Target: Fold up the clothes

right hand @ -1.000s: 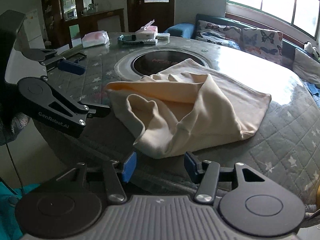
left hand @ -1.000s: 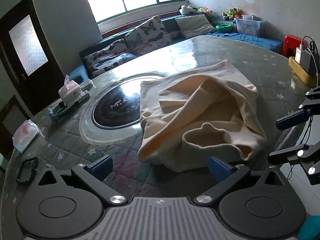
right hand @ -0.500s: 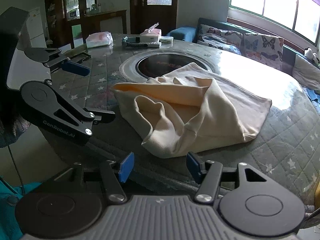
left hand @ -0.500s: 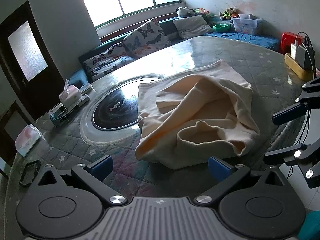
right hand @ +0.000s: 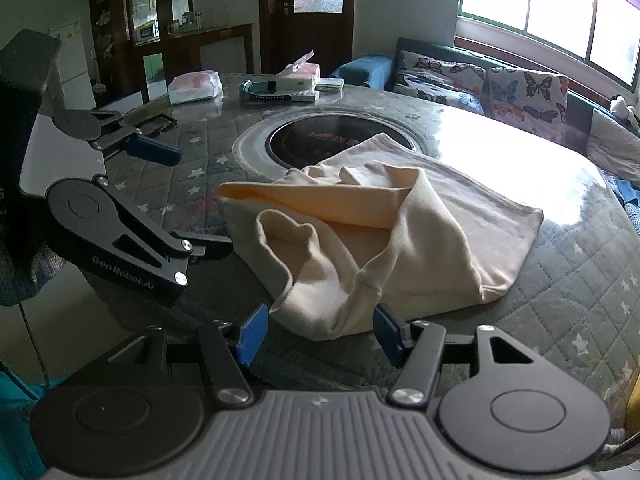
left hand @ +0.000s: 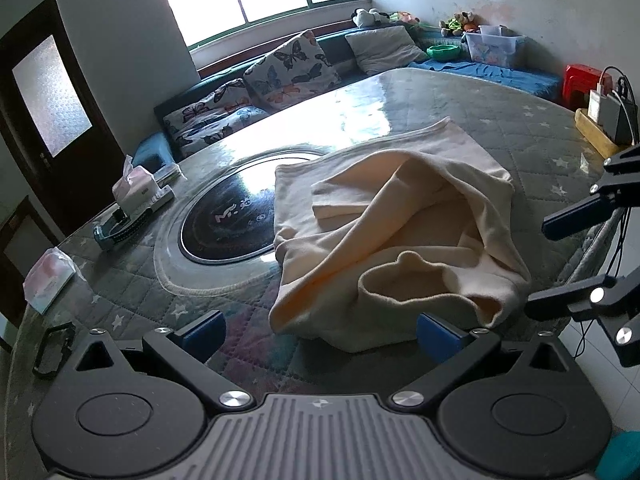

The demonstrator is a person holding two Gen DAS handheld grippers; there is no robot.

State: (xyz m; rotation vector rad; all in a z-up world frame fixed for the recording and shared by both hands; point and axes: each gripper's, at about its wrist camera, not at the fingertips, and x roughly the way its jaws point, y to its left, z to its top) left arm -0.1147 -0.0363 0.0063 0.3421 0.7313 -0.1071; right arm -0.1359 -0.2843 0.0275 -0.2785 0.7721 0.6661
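A crumpled cream garment [left hand: 396, 240] lies unfolded on the quilted table [left hand: 132, 280]. The right gripper [right hand: 316, 334] has widened slightly; the left gripper [left hand: 320, 330] stays wide. Both are empty, so folding has yet to begin.

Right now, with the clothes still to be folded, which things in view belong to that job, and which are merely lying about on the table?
Belongs to the job:
cream garment, crumpled
left gripper, open
right gripper, open
quilted table

Lying about:
tissue box
tissue pack
black ring
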